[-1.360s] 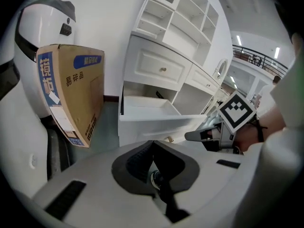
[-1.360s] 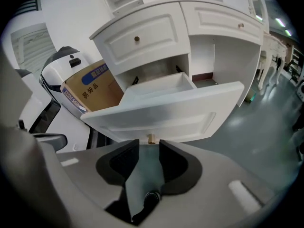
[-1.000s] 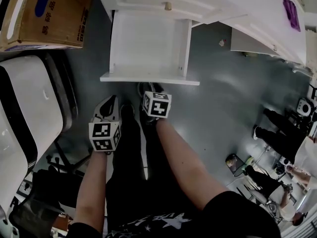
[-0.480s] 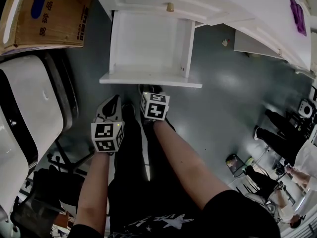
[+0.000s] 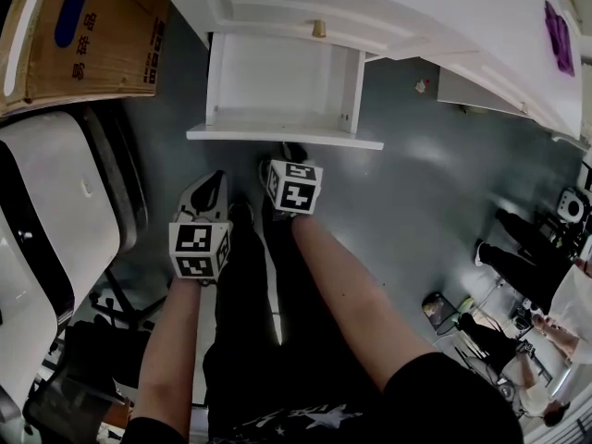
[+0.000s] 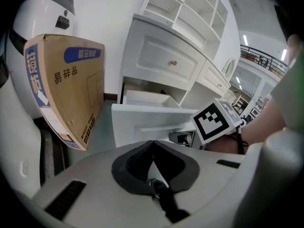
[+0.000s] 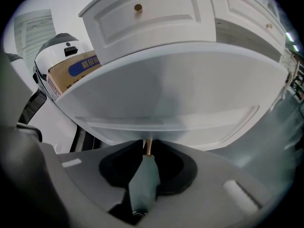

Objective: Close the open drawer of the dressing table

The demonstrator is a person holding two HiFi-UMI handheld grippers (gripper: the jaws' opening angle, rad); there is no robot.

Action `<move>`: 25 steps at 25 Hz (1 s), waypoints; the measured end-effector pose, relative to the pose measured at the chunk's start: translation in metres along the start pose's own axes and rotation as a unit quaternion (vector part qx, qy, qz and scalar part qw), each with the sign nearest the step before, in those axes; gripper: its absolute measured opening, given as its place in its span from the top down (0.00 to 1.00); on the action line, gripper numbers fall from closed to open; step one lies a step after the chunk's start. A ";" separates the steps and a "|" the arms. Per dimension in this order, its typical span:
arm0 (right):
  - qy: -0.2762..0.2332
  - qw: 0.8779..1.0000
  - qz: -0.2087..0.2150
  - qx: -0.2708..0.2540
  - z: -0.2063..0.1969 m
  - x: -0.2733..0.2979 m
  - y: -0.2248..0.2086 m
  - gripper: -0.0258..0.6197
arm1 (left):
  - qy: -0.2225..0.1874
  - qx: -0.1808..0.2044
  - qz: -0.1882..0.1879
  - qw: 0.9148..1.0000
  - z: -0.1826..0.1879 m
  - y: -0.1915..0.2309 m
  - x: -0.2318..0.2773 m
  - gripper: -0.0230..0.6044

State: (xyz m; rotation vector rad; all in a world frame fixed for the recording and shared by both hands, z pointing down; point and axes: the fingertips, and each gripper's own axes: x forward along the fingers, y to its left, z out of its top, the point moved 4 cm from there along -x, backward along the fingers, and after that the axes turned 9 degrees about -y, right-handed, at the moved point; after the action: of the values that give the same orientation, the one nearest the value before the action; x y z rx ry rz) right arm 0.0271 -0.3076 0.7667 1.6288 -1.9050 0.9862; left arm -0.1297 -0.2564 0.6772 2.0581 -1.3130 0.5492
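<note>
Since a second ago the right tool (image 5: 292,155) has edged toward 12 o'clock and clamped the brass knob (image 7: 147,147) of the open drawer (image 5: 285,138), forearm stretched forward, while the left tool (image 5: 214,181) hangs at its 8 o'clock, jaws together, empty. Grey floor (image 5: 435,183) lies under the dressing table (image 5: 398,12), a cardboard box (image 5: 83,35) at 10 o'clock; only the right gripper view shows the knob.

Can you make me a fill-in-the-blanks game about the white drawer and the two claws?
1. The drawer under the table top is ___.
2. The right claw is shut on the drawer's ___.
3. The left claw is shut and holds ___.
4. In the head view, the cardboard box is on the drawer's ___ side.

Missing words: open; knob; nothing; left.
</note>
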 end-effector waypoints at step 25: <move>-0.063 0.997 -0.011 -0.041 0.100 0.082 -0.014 0.83 | -0.015 -0.016 0.003 1.000 0.035 0.020 0.057 0.95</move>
State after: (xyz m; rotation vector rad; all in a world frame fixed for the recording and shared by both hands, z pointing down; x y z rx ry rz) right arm 0.0353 -0.4376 0.7653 1.6962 -1.9776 0.8035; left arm -0.1241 -0.3238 0.6946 2.0455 -1.3361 0.4990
